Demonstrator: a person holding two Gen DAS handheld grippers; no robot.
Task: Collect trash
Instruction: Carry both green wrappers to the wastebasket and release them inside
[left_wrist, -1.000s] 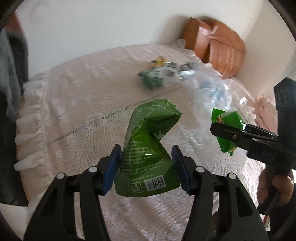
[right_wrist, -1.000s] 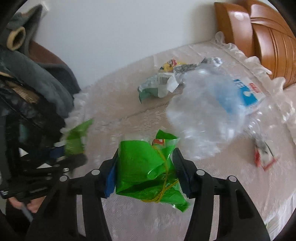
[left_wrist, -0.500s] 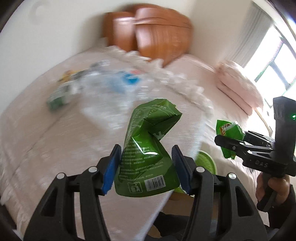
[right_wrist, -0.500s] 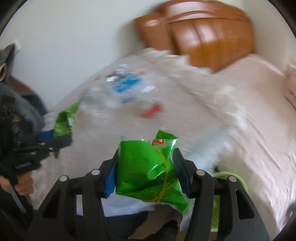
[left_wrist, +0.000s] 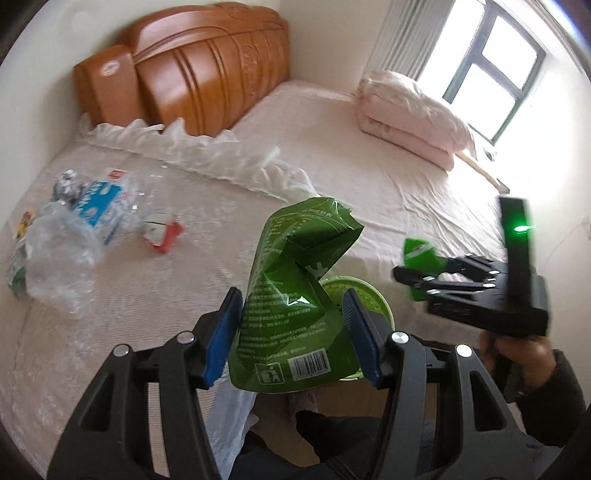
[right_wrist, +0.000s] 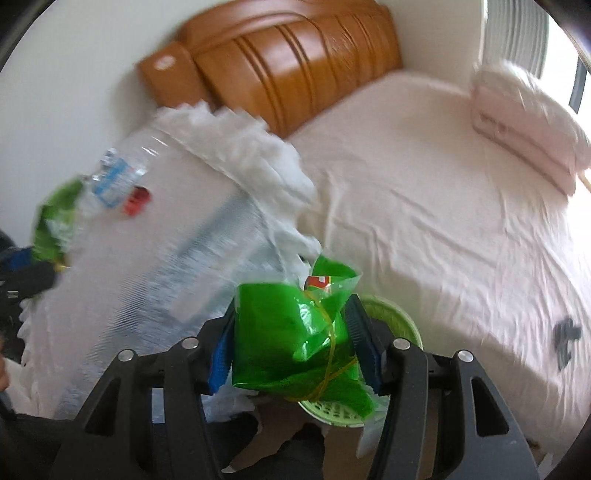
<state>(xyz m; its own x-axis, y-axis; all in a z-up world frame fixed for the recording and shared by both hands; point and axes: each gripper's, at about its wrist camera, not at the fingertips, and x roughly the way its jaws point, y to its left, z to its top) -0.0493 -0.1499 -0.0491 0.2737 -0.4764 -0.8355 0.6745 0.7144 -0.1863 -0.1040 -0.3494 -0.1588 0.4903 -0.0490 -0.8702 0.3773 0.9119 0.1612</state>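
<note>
My left gripper (left_wrist: 291, 332) is shut on a dark green snack pouch (left_wrist: 291, 295) with a barcode, held above a light green waste basket (left_wrist: 364, 295) on the floor beside the bed. My right gripper (right_wrist: 295, 347) is shut on a crumpled bright green wrapper (right_wrist: 291, 332), also over the basket (right_wrist: 391, 317). The right gripper shows in the left wrist view (left_wrist: 402, 275), to the right of the pouch. On the lace-covered table (left_wrist: 110, 314) lie a clear plastic bag (left_wrist: 55, 254), a blue and white carton (left_wrist: 96, 206) and a red and white wrapper (left_wrist: 160, 234).
A bed with a pale pink sheet (left_wrist: 369, 177) lies beyond the table, with a wooden headboard (left_wrist: 199, 74) and a folded pink quilt (left_wrist: 410, 118). A window (left_wrist: 484, 66) is at the far right. The person's legs (left_wrist: 332, 435) are below the grippers.
Both grippers have swung right from over the table to above the green basket beside the bed, each still holding its wrapper.
</note>
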